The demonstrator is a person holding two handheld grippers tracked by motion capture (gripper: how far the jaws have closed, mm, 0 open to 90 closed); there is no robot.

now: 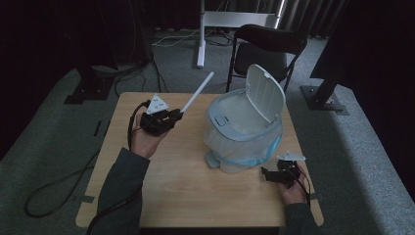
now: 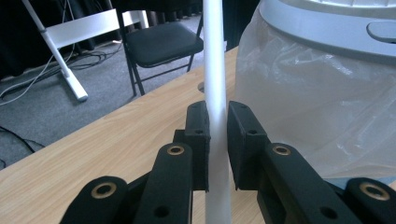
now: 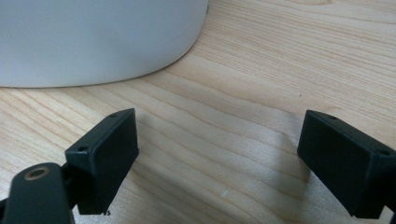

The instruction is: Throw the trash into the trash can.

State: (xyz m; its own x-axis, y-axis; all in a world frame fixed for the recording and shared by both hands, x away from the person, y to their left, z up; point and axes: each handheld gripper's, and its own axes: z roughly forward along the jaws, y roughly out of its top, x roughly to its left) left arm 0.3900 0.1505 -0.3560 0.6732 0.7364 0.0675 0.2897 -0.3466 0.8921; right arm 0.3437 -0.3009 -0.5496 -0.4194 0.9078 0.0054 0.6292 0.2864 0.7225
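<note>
**White rod in the left grip, bin standing close by**

The left gripper (image 1: 172, 116) is clamping a white rod (image 1: 197, 92), its pads pressing on both sides of the shaft in the left gripper view (image 2: 217, 135). The rod (image 2: 215, 70) is running up from between the fingers and slanting away from the hand, over the far part of the table (image 1: 161, 186).

Just beyond and to the side of those fingers a small grey bin (image 1: 244, 128) is standing, its lid (image 1: 264, 93) tipped up and open. A thin plastic liner (image 2: 303, 107) is bulging out under the bin's rim, sitting very near the gripped rod but apart from it. Between the left fingers and the bin a strip of bare wood is lying open.

The right gripper (image 1: 270, 174) is resting low near the table's near right corner, its jaws spread wide with nothing between them. In the right gripper view, the fingers (image 3: 105, 154) are hovering over bare wood, and the bin's rounded base (image 3: 93, 42) is sitting just ahead of them, untouched.

Past the table's far edge a black folding chair (image 1: 264, 49) is standing directly behind the bin, with a white stand (image 1: 201, 34) beside it and cables on the carpet.
</note>
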